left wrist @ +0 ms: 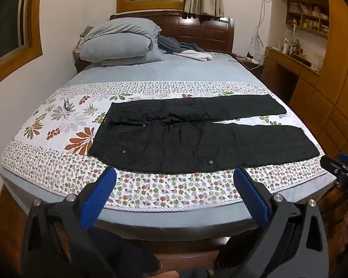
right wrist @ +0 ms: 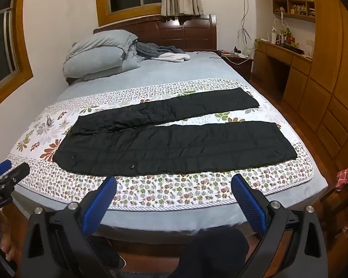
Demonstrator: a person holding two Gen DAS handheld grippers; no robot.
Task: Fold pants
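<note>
Landmark: floral quilt [left wrist: 58, 173], spread across the foot half of the bed; all places below are given relative to it.
Pants: black quilted pants [left wrist: 197, 143] lie flat on the quilt, unfolded, waistband toward its left end, both legs running to its right end with a narrow wedge of quilt showing between them.
Left gripper: left gripper [left wrist: 174, 197] hangs over the quilt's near edge, short of the pants, tilted downward; blue pads spread wide, nothing between them.
Right gripper: right gripper [right wrist: 174, 199] sits likewise over the quilt's near edge, jaws fully apart, empty.
Task status: judged not begun; no fold is visible in the fabric.
Risk, quilt pickup: the pants rest directly on the quilt, so a pad driven too deep at the near hem would likely pinch the quilt along with the pants and drag it up.
Risk, single layer: the padded fabric has front and back layers; a shallow pinch may take only the top one, leaving the fold lopsided.
Risk, uneven lift: if waist end and cuff end are raised at different rates, the near leg could land skewed across the far leg.
Risk, overhang: the near cuff [right wrist: 287, 148] lies close to the quilt's right end; a pull that way could slide it off the bed.
Risk, slip: the fabric looks smooth and may slide from the pads mid-carry.
</note>
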